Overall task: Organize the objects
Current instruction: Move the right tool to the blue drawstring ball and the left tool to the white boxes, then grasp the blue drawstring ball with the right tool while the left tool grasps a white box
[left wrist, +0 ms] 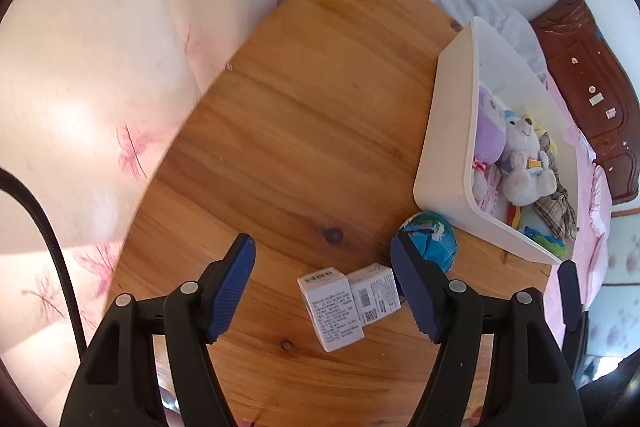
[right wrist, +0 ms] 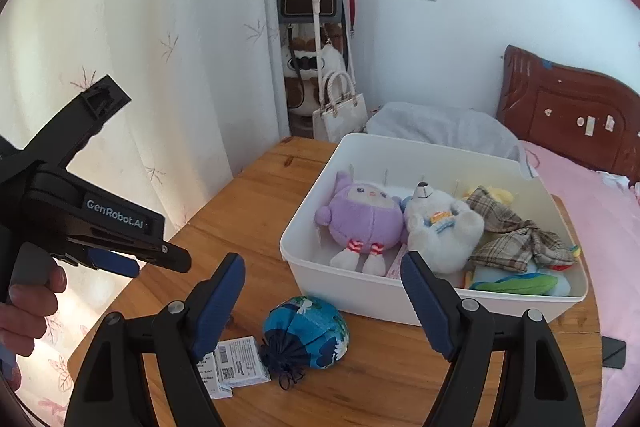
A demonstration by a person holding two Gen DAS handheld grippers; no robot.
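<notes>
Two small white boxes (left wrist: 348, 303) lie side by side on the wooden table (left wrist: 300, 127), between the fingers of my open, empty left gripper (left wrist: 324, 287). A blue patterned pouch (left wrist: 434, 241) lies just beyond them, near the right finger. The right wrist view shows the boxes (right wrist: 238, 367) and the pouch (right wrist: 306, 335) below my open, empty right gripper (right wrist: 322, 301). A white bin (right wrist: 360, 291) holds a purple plush (right wrist: 360, 219), a white bear (right wrist: 444, 227) and plaid cloth (right wrist: 516, 239). The left gripper (right wrist: 116, 259) shows at the left.
A floral curtain (left wrist: 100, 87) hangs along the table's left edge. A bed with pink cover (right wrist: 600, 227) and a brown headboard (right wrist: 572, 115) stands right of the table. A coat rack with bags (right wrist: 312, 27) stands behind the table.
</notes>
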